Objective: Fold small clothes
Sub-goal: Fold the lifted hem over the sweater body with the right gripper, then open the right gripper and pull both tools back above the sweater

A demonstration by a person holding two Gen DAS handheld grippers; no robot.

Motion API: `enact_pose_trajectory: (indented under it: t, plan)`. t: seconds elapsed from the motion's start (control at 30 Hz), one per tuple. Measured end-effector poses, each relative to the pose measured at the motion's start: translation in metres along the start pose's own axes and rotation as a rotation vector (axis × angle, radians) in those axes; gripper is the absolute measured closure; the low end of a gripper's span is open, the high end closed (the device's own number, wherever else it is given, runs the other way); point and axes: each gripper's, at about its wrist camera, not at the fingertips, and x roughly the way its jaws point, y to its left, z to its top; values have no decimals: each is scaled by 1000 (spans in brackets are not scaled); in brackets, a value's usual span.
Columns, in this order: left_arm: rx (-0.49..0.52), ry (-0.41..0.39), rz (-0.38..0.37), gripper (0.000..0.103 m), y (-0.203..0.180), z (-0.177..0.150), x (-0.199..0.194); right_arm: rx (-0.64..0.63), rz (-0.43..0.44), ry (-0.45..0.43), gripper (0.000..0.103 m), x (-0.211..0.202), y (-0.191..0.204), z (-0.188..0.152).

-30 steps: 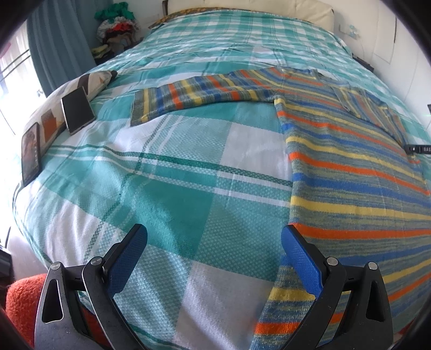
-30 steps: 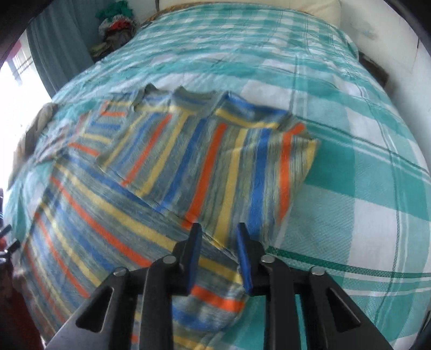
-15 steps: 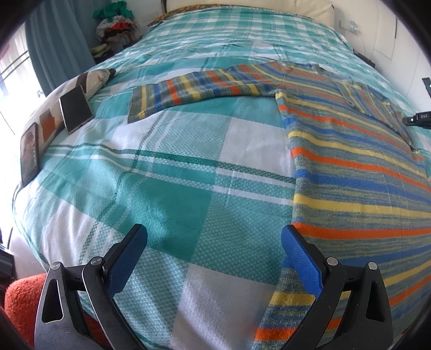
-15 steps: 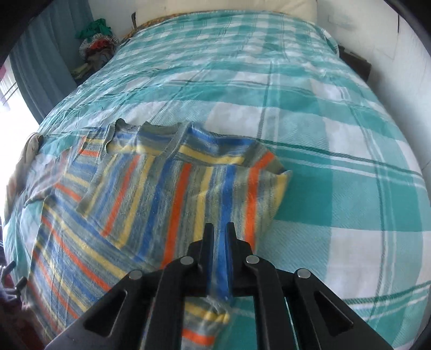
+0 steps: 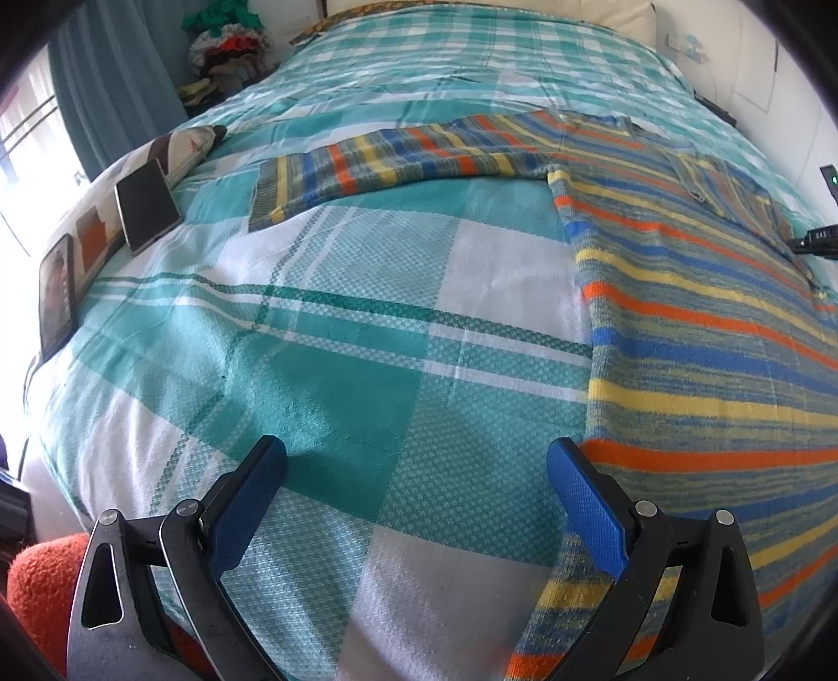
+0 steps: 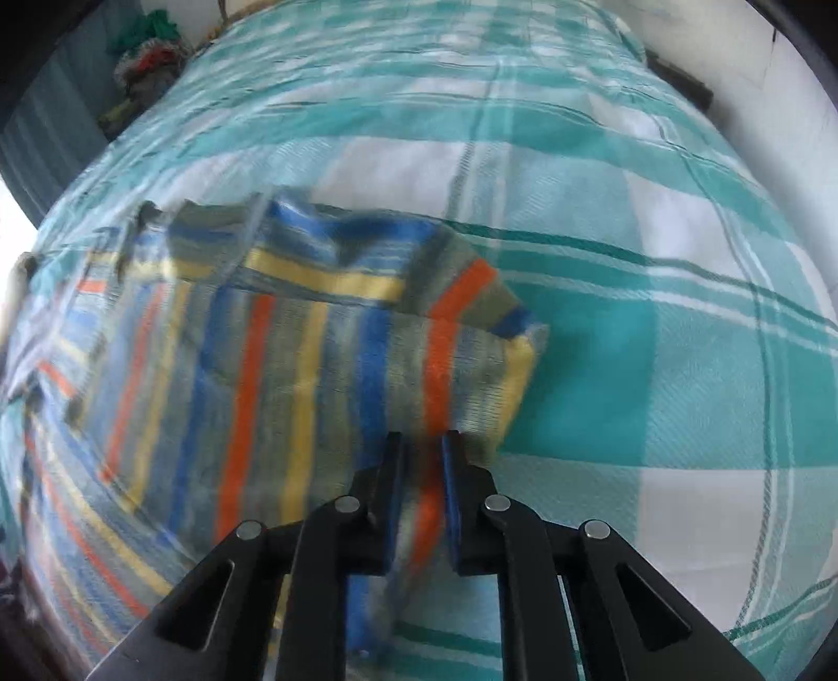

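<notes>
A striped sweater point(image 5: 707, 335) in blue, orange, yellow and grey lies flat on the bed, one sleeve point(image 5: 387, 162) stretched out to the left. My left gripper point(image 5: 416, 466) is open and empty, low over the bedspread at the sweater's lower left hem. In the right wrist view, the other sleeve point(image 6: 324, 361) is folded over the sweater's body. My right gripper point(image 6: 423, 445) is shut on the edge of that folded part, with cloth between the blue pads. The view is blurred by motion.
The bed has a teal and white plaid bedspread point(image 5: 324, 377). A phone point(image 5: 146, 207) and a tablet point(image 5: 55, 301) lie on a patterned cushion at the left edge. A clothes pile point(image 5: 225, 47) sits beyond the bed, an orange fuzzy thing point(image 5: 42, 586) below.
My right gripper closed on the folded sleeve part and has moved it across the sweater. My left gripper stayed open and barely moved.
</notes>
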Motion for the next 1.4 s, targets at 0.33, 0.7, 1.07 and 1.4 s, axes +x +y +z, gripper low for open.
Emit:
enact_pose_trajectory:
  t: [0.33,0.7,1.07,1.4]
  plan:
    - [26,-3,-3,3,-5,-1,-1,-48,123,69,97,-28,12,-59]
    - [54,-13,17,3,-8,-6,-6,-102,93,80,86,-51,32,-113]
    - [-4,8,-12,2,8,-12,-7,-3,58,-154,39,-155,59,-193]
    - [38,13,28,0,-1,-19,1,55,-11,-294,30,-197,113,-315]
